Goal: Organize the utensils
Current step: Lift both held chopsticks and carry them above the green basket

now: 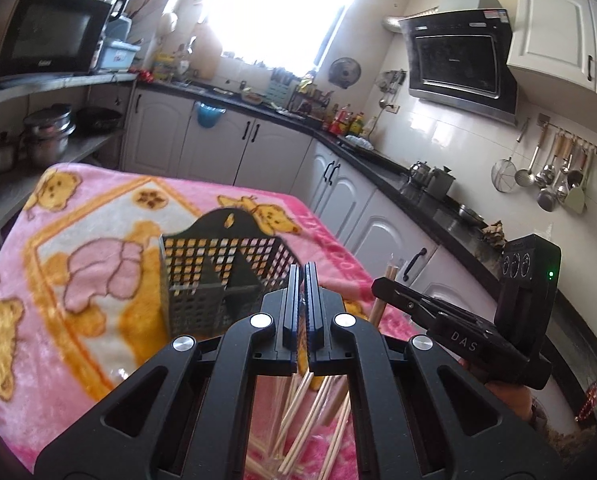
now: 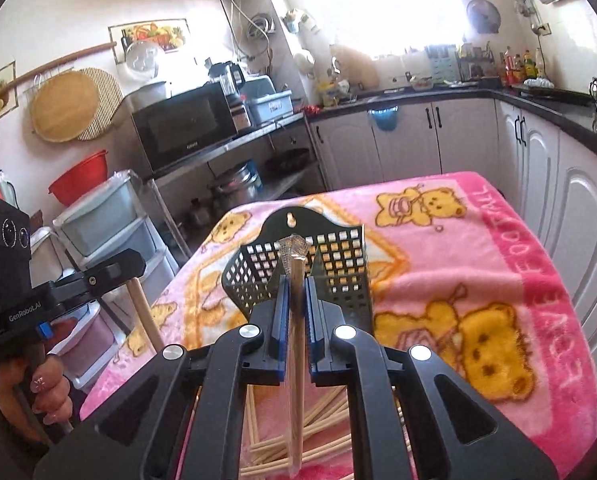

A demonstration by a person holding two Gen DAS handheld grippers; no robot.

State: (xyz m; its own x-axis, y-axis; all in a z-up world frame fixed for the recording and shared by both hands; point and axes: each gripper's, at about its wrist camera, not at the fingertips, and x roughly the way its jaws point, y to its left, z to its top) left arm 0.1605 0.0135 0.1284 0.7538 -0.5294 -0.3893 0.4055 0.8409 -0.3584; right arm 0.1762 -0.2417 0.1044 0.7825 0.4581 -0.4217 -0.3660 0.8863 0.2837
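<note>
Chopsticks (image 2: 297,280) clamped in right gripper (image 2: 297,300), w/ basket (image 2: 338,280) ahead

Home kitchen, microwave (image 2: 184,124), range hood (image 1: 458,60), cabinets (image 1: 254,148)

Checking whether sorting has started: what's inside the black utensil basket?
The black basket shows only its divider through the mesh; no chopsticks are visible inside. Its bottom is hidden by the walls and the right tool, which grips wrapped chopsticks.
</note>
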